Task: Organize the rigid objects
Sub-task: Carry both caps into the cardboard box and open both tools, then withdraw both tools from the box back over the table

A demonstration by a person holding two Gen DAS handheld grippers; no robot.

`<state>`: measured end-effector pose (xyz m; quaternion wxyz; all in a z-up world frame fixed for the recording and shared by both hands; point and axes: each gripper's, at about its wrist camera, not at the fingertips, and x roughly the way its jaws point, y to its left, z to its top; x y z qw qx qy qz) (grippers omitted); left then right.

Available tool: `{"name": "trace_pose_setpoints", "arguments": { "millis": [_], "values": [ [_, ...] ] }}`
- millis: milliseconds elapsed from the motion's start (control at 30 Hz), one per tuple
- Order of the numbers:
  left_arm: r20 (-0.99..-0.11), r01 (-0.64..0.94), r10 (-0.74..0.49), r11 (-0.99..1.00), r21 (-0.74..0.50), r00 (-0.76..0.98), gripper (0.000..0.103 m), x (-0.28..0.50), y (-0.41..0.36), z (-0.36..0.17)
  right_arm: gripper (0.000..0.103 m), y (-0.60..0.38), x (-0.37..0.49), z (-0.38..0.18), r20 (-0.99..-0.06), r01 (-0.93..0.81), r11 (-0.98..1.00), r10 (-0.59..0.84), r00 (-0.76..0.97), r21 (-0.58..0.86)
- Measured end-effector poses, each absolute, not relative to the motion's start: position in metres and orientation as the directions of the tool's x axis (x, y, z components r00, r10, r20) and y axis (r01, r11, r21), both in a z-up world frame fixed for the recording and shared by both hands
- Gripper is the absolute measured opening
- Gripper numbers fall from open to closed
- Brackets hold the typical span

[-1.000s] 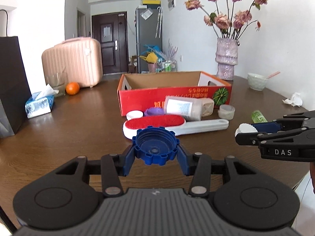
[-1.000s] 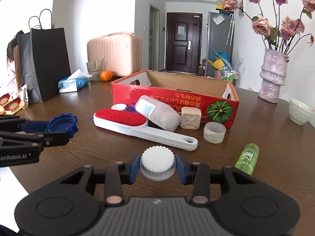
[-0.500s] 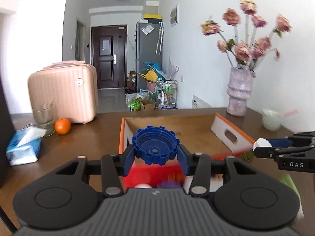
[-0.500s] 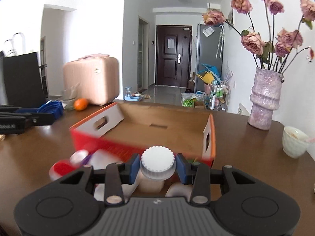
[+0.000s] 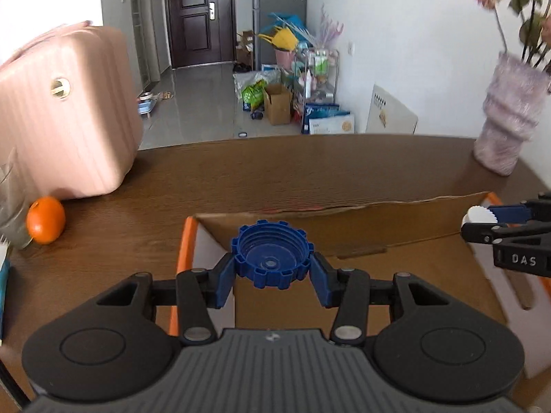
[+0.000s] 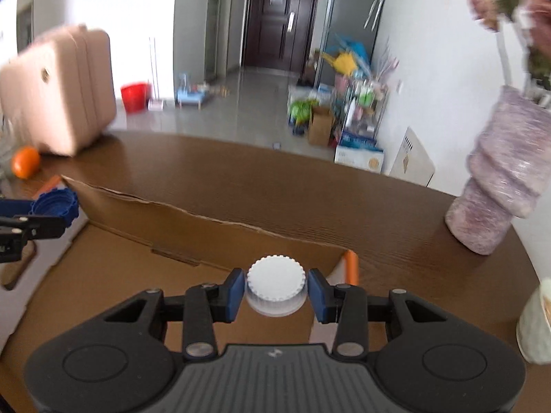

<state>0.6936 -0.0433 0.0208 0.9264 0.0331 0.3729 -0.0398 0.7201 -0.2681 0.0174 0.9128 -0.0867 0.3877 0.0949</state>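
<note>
Blue cap (image 5: 272, 258) gripped hollow-up; white cap (image 6: 275, 289) top-up.

The table (image 5: 310, 168) was dark, wood-grained and faintly glossy. The box (image 5: 396, 227) was matt brown cardboard. The blue cap (image 5: 272, 261) and white cap (image 6: 275, 282) looked like ridged plastic.

From my remote seat I note a round dark wooden table (image 5: 310, 168), white walls (image 5: 396, 34), a grey tiled floor (image 5: 199, 103) running to a dark brown door (image 5: 196, 13), a pink suitcase (image 5: 62, 113), a cluttered wire shelf (image 6: 361, 106), all in bright daylight.
</note>
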Motion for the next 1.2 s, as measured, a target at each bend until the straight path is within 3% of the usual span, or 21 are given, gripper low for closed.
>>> {"name": "trace_pose_setpoints", "arguments": {
  "millis": [33, 167, 400, 567, 633, 867, 1033, 1200],
  "values": [
    [-0.708, 0.107, -0.044, 0.993, 0.045, 0.705, 0.049, 0.699, -0.045, 0.015, 0.039, -0.264, 0.730, 0.012, -0.743, -0.254, 0.962, 0.096, 0.663, -0.102],
    [-0.745, 0.111, -0.008, 0.990, 0.088, 0.667, 0.063, 0.714, -0.046, -0.003, 0.068, -0.255, 0.749, -0.005, -0.763, -0.231, 0.960, 0.032, 0.645, -0.156],
    [-0.740, 0.131, -0.024, 0.988, 0.087, 0.672, 0.068, 0.715, -0.043, 0.002, 0.070, -0.255, 0.749, -0.013, -0.763, -0.252, 0.956, 0.052, 0.644, -0.148],
    [-0.730, 0.116, -0.012, 0.989, 0.092, 0.683, 0.071, 0.700, -0.040, 0.027, 0.071, -0.262, 0.735, 0.010, -0.758, -0.263, 0.957, 0.083, 0.646, -0.120],
    [-0.705, 0.093, 0.020, 0.988, 0.122, 0.709, 0.077, 0.684, -0.038, 0.045, 0.073, -0.267, 0.723, 0.026, -0.751, -0.266, 0.956, 0.087, 0.655, -0.121],
    [-0.605, 0.019, 0.046, 0.995, 0.100, 0.795, 0.083, 0.604, -0.019, 0.121, 0.078, -0.293, 0.653, 0.093, -0.691, -0.239, 0.968, 0.120, 0.713, -0.079],
    [-0.486, 0.009, 0.013, 0.999, 0.042, 0.874, 0.093, 0.517, -0.012, 0.161, 0.083, -0.309, 0.578, 0.135, -0.599, -0.242, 0.970, 0.171, 0.782, -0.039],
    [-0.392, 0.035, -0.012, 0.998, 0.051, 0.920, 0.097, 0.432, -0.011, 0.167, 0.092, -0.323, 0.486, 0.158, -0.493, -0.266, 0.964, 0.230, 0.839, -0.004]
  ]
}}
